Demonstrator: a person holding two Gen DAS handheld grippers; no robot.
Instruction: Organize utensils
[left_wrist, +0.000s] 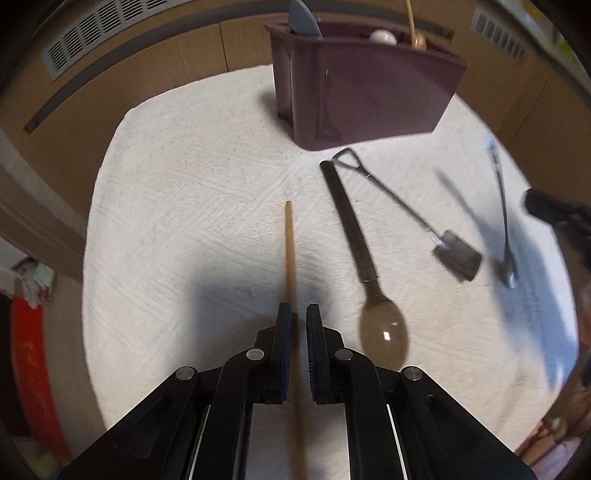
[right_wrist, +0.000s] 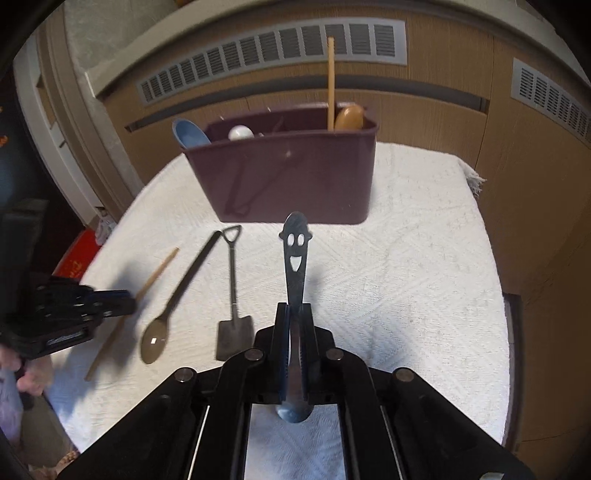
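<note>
4 spoons (right_wrist: 155, 341) and 1 chopstick (right_wrist: 129, 314) outside 1 caddy (right_wrist: 295, 177), 2 tools (right_wrist: 294, 317).

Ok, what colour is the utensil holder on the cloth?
Dark maroon utensil holder, clearest in the right wrist view.

A maroon utensil caddy (right_wrist: 295, 181) stands upright at the back of the white-clothed table (right_wrist: 406, 277), already holding a blue spoon (right_wrist: 188, 133), a white-headed utensil (right_wrist: 241, 133), a chopstick (right_wrist: 331, 81) and a wooden spoon (right_wrist: 349, 117). In front lie a wooden chopstick (left_wrist: 289, 251), a brown-bowled, dark-handled spoon (left_wrist: 373, 291) and a shovel-shaped spoon (left_wrist: 417, 218). The smiley-face metal spoon (right_wrist: 295, 258) is clamped in the right gripper (right_wrist: 294, 314), handle pointing at the caddy.
</note>
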